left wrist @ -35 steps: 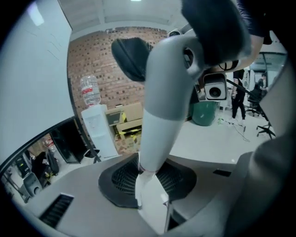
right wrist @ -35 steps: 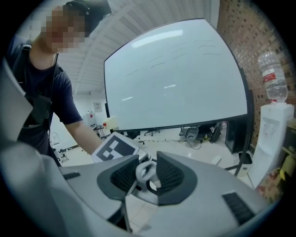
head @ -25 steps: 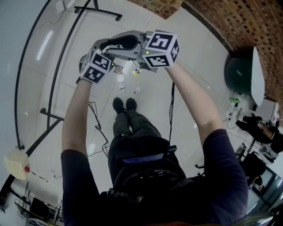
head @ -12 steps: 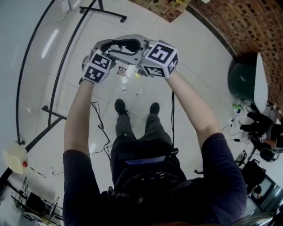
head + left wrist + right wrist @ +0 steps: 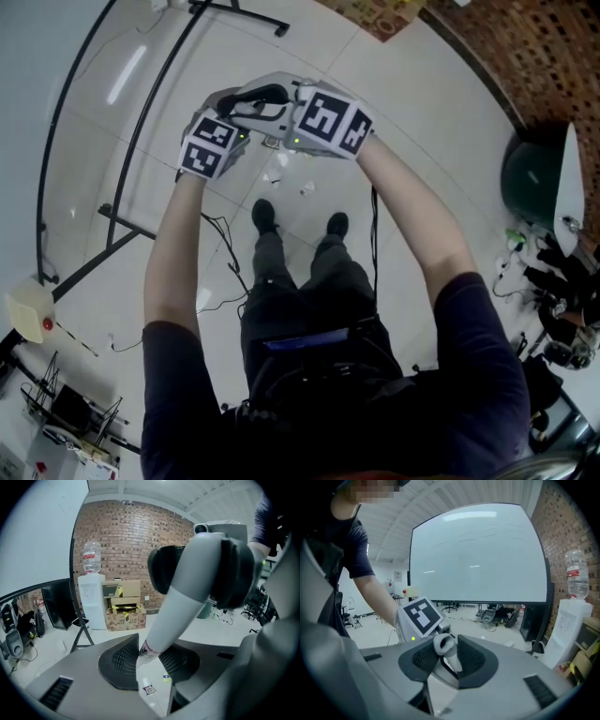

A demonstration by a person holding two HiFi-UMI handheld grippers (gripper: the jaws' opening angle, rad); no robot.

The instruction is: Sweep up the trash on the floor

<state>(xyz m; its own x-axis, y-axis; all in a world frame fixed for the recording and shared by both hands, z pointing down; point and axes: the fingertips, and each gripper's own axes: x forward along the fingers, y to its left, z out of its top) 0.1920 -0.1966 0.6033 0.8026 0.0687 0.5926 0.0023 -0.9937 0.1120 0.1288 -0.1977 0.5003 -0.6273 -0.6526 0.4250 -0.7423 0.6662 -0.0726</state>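
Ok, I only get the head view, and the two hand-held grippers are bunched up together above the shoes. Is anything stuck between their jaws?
Observer: Yes. In the left gripper view a grey handle runs between the pads of the left hand-held gripper, which press on it.
Operator: And the other one?
Observer: The right hand-held gripper has just been closing its jaws. The right gripper view shows the handle's ring-shaped end pinched between its pads.
Operator: What's over by the bricks?
Observer: A white water dispenser with a bottle on top, beside cardboard boxes against the brick wall.
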